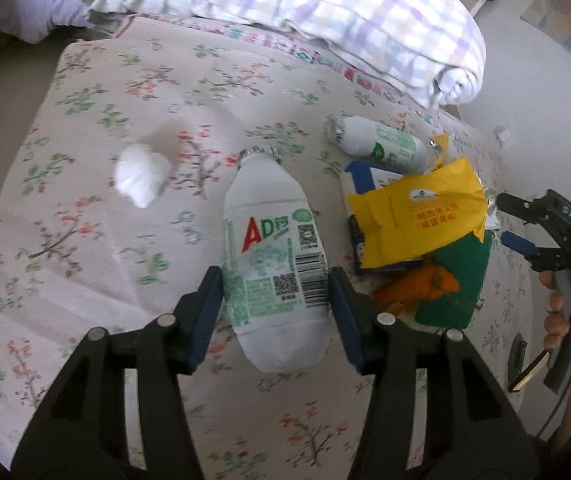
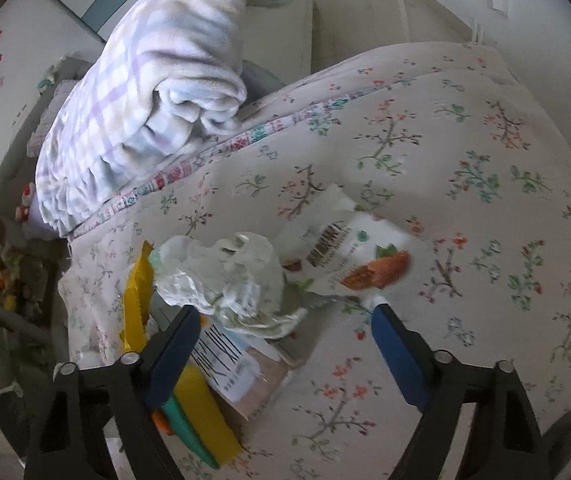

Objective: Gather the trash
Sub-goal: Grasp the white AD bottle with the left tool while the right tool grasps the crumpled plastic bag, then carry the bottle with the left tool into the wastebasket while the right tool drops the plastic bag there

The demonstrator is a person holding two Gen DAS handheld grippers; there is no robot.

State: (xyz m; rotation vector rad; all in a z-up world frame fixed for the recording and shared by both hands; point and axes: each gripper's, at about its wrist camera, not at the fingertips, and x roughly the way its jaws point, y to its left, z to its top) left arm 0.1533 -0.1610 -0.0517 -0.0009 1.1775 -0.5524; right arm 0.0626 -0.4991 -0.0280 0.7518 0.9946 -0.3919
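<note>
In the left wrist view a white AD drink bottle point(image 1: 273, 256) lies on the flowered bedspread point(image 1: 85, 240). My left gripper point(image 1: 275, 296) is shut on its lower half, a blue pad on each side. A crumpled tissue point(image 1: 141, 174) lies to its left. A second small bottle point(image 1: 381, 144), a yellow packet point(image 1: 417, 212) and green and orange wrappers point(image 1: 445, 284) lie to its right. My right gripper point(image 1: 503, 220) shows there, open. In the right wrist view my right gripper point(image 2: 285, 320) is open over a crumpled white wrapper point(image 2: 225, 276), with an almond snack packet point(image 2: 357, 256) just beyond.
A folded checked blanket point(image 1: 325, 12) point(image 2: 145, 88) lies at the back of the bed. A boxed packet with a barcode point(image 2: 237, 368) and yellow packet point(image 2: 137, 304) lie under the right gripper. The bed edge drops off at the left in the right wrist view.
</note>
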